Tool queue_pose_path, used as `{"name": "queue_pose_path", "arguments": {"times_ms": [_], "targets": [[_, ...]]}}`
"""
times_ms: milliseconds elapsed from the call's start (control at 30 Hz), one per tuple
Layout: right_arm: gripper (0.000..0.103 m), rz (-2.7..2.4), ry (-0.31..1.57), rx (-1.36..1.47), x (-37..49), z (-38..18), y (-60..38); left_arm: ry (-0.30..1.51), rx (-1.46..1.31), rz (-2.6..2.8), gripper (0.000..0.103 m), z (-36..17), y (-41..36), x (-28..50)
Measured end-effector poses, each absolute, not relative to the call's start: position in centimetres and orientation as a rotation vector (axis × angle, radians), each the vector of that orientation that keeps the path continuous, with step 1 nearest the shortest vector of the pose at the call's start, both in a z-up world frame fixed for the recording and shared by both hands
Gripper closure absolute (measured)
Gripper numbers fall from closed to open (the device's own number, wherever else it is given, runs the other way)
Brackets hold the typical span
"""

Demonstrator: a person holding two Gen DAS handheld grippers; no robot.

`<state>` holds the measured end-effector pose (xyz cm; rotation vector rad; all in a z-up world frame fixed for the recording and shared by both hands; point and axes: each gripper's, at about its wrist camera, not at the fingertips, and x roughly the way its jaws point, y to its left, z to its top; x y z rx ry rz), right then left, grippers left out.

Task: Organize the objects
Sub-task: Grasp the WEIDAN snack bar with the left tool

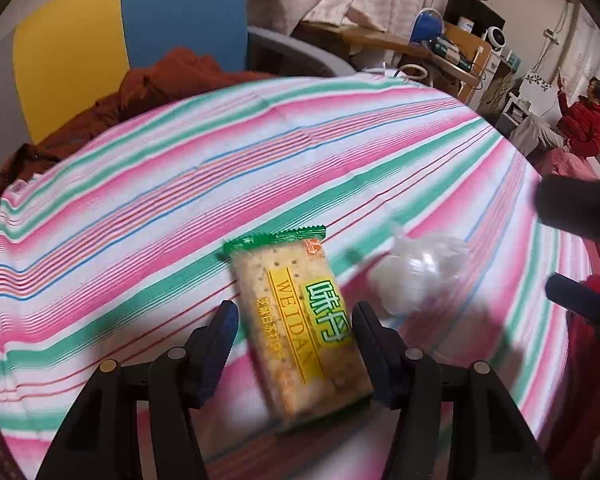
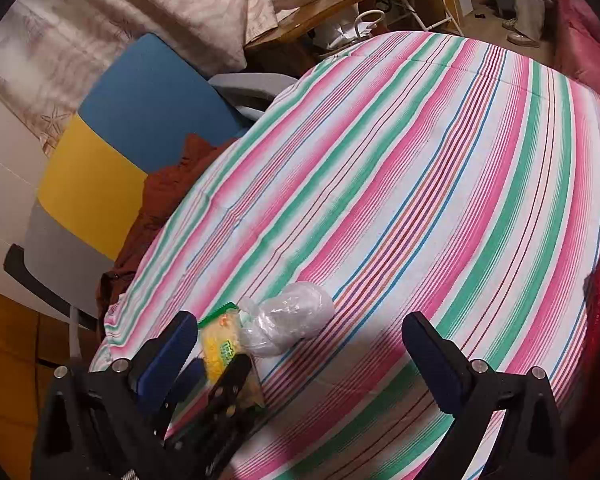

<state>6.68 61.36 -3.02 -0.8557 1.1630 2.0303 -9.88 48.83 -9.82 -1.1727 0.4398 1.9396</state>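
Left gripper [image 1: 294, 312] jaws spread, straddling cracker packet [image 1: 300, 328] lying on striped cloth [image 1: 180, 200]; no grip evident. Crumpled plastic bag [image 1: 418, 272] just right of packet. Right gripper [image 2: 300, 340] wide apart, empty, above cloth.

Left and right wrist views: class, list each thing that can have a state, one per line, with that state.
Green-and-yellow cracker packet: sealed, between the left gripper's fingers; contact unclear.
Crumpled clear plastic bag: knotted, lying on the striped cloth.
Left gripper: open around the packet.
Right gripper: open, holding nothing.
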Motion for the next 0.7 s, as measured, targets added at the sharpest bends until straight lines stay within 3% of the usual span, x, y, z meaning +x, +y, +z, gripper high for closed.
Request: {"name": "queue_pose_path", "arguments": {"times_ms": [133,700], "targets": [[0.0,2.012,1.143,-0.883,6.4,-3.3,61.4,0.403,-1.138,1.973,0.053,-10.1,47.3,-10.3],[0.0,2.028,0.826,-1.128,1.9,-4.9,59.6,0.344,-1.066,2.067,0.054,-10.0,33.4,-3.1]]}}
